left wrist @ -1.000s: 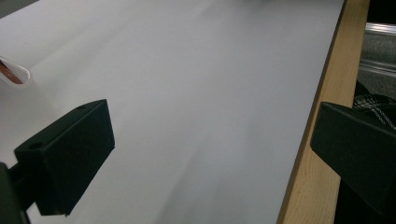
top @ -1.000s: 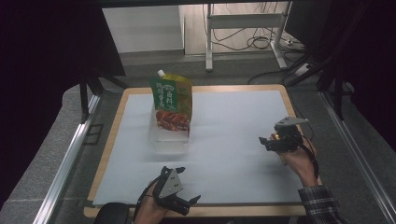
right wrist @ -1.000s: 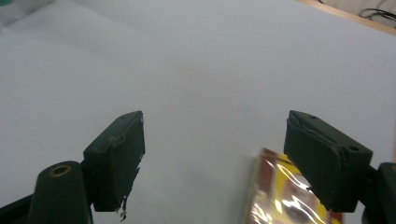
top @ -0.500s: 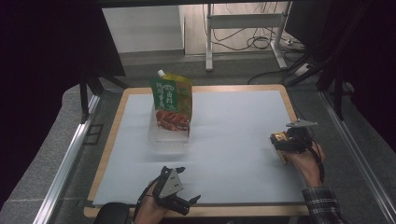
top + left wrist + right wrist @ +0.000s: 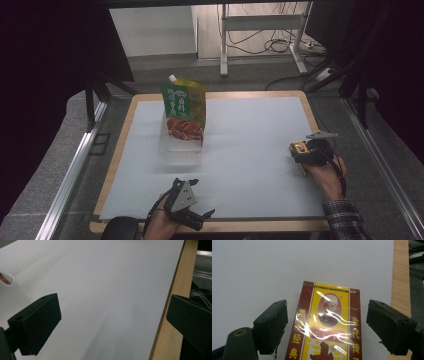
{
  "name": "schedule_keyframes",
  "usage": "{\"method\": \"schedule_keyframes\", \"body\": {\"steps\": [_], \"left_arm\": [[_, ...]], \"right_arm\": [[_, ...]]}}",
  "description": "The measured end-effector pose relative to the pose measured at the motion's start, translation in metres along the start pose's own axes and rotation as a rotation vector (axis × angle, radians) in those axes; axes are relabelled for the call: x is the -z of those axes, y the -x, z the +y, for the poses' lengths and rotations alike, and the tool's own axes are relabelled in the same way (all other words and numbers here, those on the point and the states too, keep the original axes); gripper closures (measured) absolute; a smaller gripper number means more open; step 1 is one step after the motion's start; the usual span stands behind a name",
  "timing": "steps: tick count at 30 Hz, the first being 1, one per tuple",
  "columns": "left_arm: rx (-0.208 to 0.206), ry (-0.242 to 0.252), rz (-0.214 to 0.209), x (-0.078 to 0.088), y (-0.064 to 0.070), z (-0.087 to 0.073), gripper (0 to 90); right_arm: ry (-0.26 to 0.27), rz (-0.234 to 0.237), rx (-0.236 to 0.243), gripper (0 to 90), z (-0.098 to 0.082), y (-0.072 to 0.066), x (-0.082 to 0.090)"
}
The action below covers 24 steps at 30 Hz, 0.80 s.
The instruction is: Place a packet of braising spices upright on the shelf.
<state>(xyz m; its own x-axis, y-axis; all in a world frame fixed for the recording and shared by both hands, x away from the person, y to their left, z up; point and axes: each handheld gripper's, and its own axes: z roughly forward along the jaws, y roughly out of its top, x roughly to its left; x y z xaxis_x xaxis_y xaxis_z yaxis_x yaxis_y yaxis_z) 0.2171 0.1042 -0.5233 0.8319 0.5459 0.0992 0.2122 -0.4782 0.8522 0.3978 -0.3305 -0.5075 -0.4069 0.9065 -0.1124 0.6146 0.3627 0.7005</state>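
Glossy film-wrapped box (image 5: 327, 325), matt white sheet (image 5: 250, 140), pale wooden table edge (image 5: 401, 275), seemingly plastic glossy pouch (image 5: 184, 111)

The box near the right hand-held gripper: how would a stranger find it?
Start from the white table sheet and go to its right edge. A flat box lies there between the open jaws of the right hand-held gripper. Its maroon and yellow wrapper with a portrait differs from the green upright pouch.
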Motion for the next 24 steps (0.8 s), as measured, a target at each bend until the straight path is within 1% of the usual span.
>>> {"method": "schedule_keyframes", "body": {"steps": [4,5,6,7,8,9,11,13,14,15,16,18,20,21,22,23,24], "left_arm": [[0.001,-0.001,-0.001,0.0,0.0,0.0,0.0],[0.001,-0.001,-0.001,0.0,0.0,0.0,0.0],[0.0,-0.001,-0.001,0.0,0.0,0.0,0.0],[0.0,-0.001,-0.001,0.0,0.0,0.0,0.0],[0.0,-0.002,-0.001,0.0,0.0,0.0,0.0],[0.0,-0.002,-0.001,-0.001,0.0,0.0,0.0],[0.0,-0.001,-0.001,0.0,0.0,0.0,0.0],[0.0,-0.001,0.0,0.0,0.0,0.0,0.0],[0.0,-0.001,0.0,0.0,0.0,0.0,0.0],[0.0,0.0,0.0,0.0,0.0,0.0,0.0],[-0.001,-0.001,0.001,0.0,0.0,0.0,0.0],[-0.001,0.0,0.001,0.0,-0.001,0.0,0.0],[-0.001,0.0,0.001,0.0,-0.001,0.0,0.0],[-0.002,0.0,0.001,0.0,-0.001,0.0,0.0],[-0.003,-0.001,0.002,0.0,-0.001,0.0,0.0],[-0.004,-0.001,0.002,0.0,-0.001,0.0,0.0],[-0.004,-0.001,0.002,0.0,-0.001,0.0,0.0]], "right_arm": [[-0.027,-0.003,-0.009,18.2,-0.004,0.002,-0.003],[-0.027,-0.003,-0.009,18.2,-0.004,0.002,-0.003],[-0.037,-0.004,-0.012,22.6,-0.005,0.002,-0.003],[-0.04,0.007,-0.023,27.3,-0.005,0.002,-0.003],[-0.04,0.007,-0.023,27.3,-0.005,0.002,-0.003],[-0.05,0.003,-0.034,31.1,-0.004,0.001,-0.001],[-0.054,-0.001,-0.029,31.4,-0.003,0.0,0.0],[-0.044,0.009,-0.044,31.7,0.0,-0.001,0.006],[-0.044,0.009,-0.044,31.7,0.0,-0.001,0.006],[-0.026,0.014,-0.045,31.9,0.002,-0.001,0.01],[-0.026,0.014,-0.045,31.9,0.002,-0.001,0.01],[-0.016,0.031,-0.036,31.9,0.004,-0.003,0.013],[0.001,0.065,-0.01,31.9,0.008,-0.01,0.019],[0.001,0.065,-0.01,31.9,0.008,-0.01,0.019],[0.006,0.077,0.004,31.9,0.01,-0.014,0.02],[0.016,0.109,0.033,31.9,0.014,-0.024,0.022],[0.016,0.109,0.033,31.9,0.014,-0.024,0.022]]}}
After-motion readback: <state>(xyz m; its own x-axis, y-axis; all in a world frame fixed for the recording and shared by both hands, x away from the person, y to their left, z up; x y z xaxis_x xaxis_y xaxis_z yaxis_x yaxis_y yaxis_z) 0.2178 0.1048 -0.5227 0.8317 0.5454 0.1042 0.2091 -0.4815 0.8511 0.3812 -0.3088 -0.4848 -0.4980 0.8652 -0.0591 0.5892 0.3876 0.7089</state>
